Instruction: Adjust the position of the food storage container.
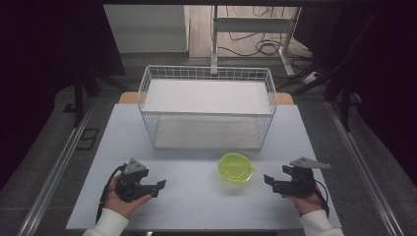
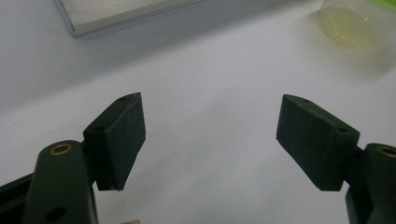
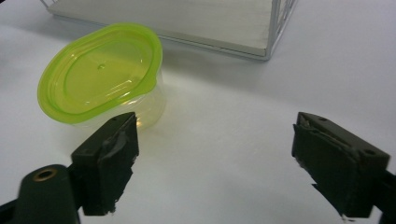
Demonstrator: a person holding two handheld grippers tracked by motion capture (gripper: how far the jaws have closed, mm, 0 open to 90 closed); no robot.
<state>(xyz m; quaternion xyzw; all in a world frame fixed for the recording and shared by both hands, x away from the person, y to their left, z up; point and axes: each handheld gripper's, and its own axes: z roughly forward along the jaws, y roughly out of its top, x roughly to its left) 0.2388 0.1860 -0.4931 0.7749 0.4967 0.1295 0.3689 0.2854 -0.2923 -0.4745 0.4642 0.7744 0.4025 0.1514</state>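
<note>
2 grippers rested low over the pale table [image 1: 196,196], 1 in each of the person's hands. The left gripper [image 1: 156,188] sat at about 7 o'clock on the tabletop in the high view, its jaws spread wide with nothing between them; in the left gripper view the same gripper [image 2: 210,140] had only bare table between its pads. The right gripper [image 1: 269,182] sat at about 4 o'clock, its jaws pointing toward 9 o'clock, also spread wide and gripping nothing. In the right gripper view that gripper [image 3: 215,154] showed a broad gap over the white surface.

1 small clear container with a green lid [image 1: 236,168] stood on the table between the 2 grippers, nearer the right one and apart from it. In the right gripper view the container [image 3: 105,77] lay at about 10 o'clock, just beyond the left-hand jaw tip; whether it touched that jaw could not be told. In the left gripper view it appeared blurred at 1 o'clock [image 2: 350,28].

1 white wire basket [image 1: 206,73] stood at 12 o'clock on the table, beyond the container and well apart from both grippers, with a white board lying inside it.
</note>
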